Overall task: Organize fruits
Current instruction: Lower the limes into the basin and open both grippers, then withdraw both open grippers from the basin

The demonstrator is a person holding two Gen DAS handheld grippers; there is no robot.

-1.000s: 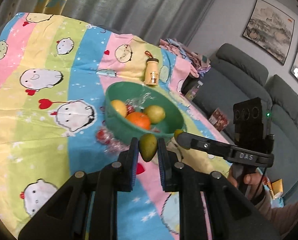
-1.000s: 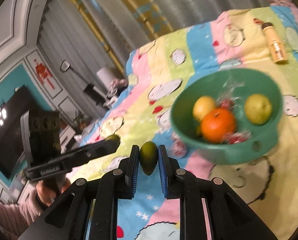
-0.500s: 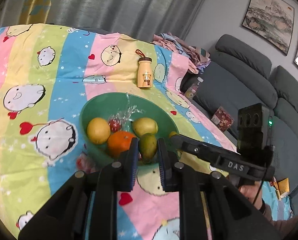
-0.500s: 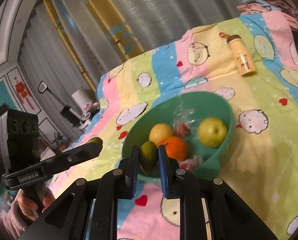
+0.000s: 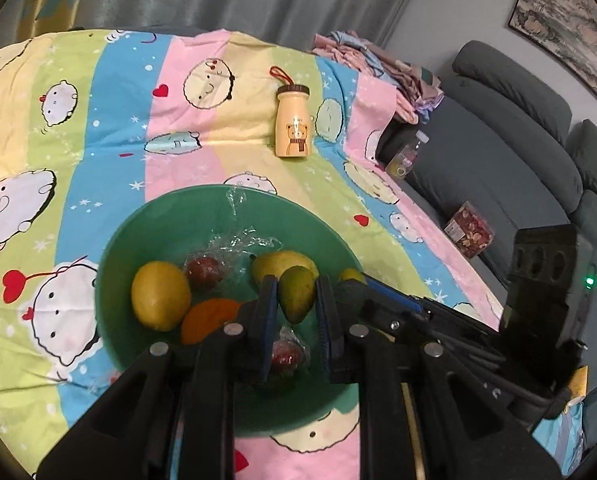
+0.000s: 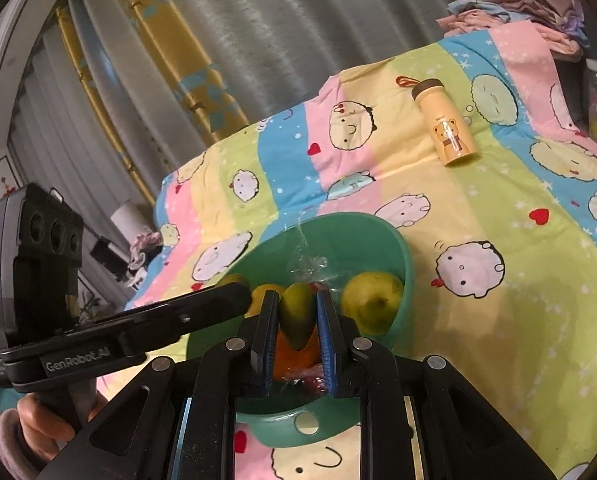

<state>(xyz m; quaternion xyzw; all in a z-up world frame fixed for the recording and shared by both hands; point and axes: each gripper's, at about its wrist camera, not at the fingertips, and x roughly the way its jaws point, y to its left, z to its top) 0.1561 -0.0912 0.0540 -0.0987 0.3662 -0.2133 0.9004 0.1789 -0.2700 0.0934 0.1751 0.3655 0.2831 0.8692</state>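
In the left wrist view the left gripper [image 5: 297, 302] was clamped on a small green mango [image 5: 296, 296], its blue pads pressing both sides of the fruit, and it hung over the green bowl [image 5: 146, 224] that filled the middle of the frame. Inside the bowl a yellow lemon [image 5: 160, 295] lay at nine o'clock of the held fruit, an orange [image 5: 208, 318] at about eight o'clock, a yellow-green pear [image 5: 276, 264] just behind it at eleven o'clock, and two red fruits in clear wrap, one [image 5: 203, 272] at ten o'clock and one [image 5: 284, 354] at six o'clock under the jaws. The right gripper [image 5: 354, 278] reached in from three o'clock, a yellowish fruit tip showing at its end over the bowl's rim. A cream bear-print bottle [image 5: 293, 122] stood upright at twelve o'clock on the striped cartoon cloth [image 5: 110, 120], well apart from the bowl; a grey sofa [image 5: 498, 128] ran along two o'clock. In the right wrist view the right gripper [image 6: 297, 314] was closed tight on a second green mango [image 6: 297, 316], held above the bowl [image 6: 402, 264], with the orange [image 6: 294, 356] directly beneath it and the pear [image 6: 372, 298] at three o'clock. The left gripper [image 6: 234, 298] entered from nine o'clock, a hand [image 6: 44, 424] around its handle at seven o'clock. The bottle [image 6: 446, 124] stood at one o'clock.
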